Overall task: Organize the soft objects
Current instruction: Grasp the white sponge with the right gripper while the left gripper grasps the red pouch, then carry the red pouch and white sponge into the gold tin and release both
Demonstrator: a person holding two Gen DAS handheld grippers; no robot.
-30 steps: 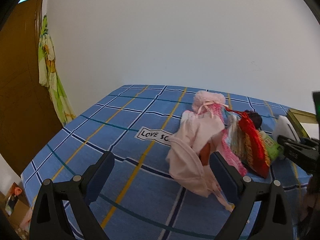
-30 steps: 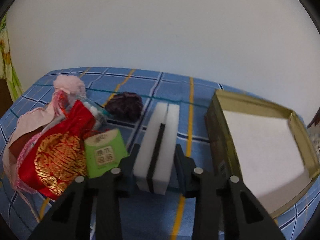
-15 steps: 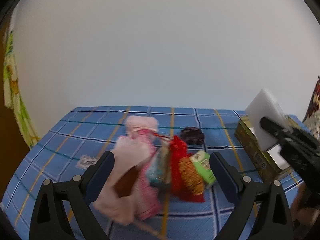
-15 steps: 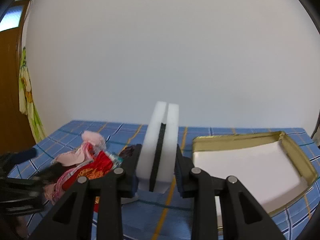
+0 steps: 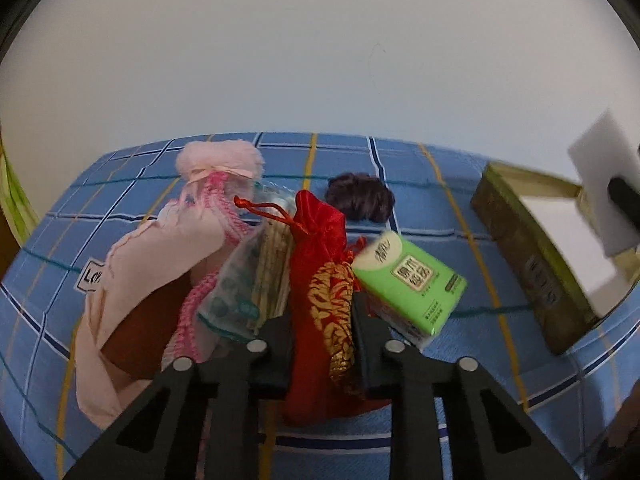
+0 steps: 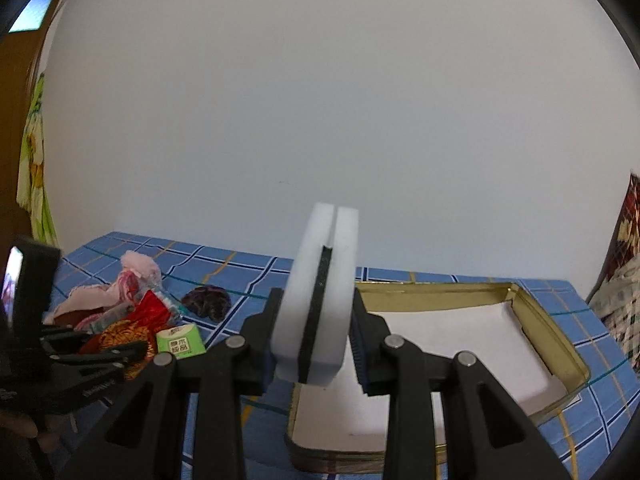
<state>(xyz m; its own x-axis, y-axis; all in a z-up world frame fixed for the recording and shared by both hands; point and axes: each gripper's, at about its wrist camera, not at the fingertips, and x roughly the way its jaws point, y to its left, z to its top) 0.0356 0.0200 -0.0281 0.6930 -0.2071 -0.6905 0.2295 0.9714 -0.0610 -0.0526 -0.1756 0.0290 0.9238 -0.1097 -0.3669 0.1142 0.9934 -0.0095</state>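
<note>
— Between our right fingers, nearest the lens, we hold the white sponge (image 6: 316, 300) on edge, its dark middle layer facing us. The right gripper (image 6: 314, 338) is closed down to the sponge's thickness, pads pressing both foam faces, and it hangs above the near end of the gold tin (image 6: 536, 316). How do we finish this well?

— We judge the step is setting it into the tin. We'd carry it further over the white liner, lower until the bottom edge meets the floor, then release, so it doesn't tip onto the near wall. Foam springs back, so we'd ease the fingers apart slowly.

— And our left side?

— The left gripper (image 5: 320, 336) is nearly closed, pinching the red pouch (image 5: 320, 276) by its gold-embroidered lower half. The pouch lies on the blue checked bedsheet (image 5: 460, 372), not yet raised as far as we can tell.

— What crowds it?

— The green tissue pack (image 5: 412, 284) leans against its right, the clear packet (image 5: 248, 280) and pink cloth bag (image 5: 160, 248) press on its left. Lifting straight up should keep the neighbours from dragging along. Farther back, the dark purple item (image 5: 360, 202) sits apart.
</note>
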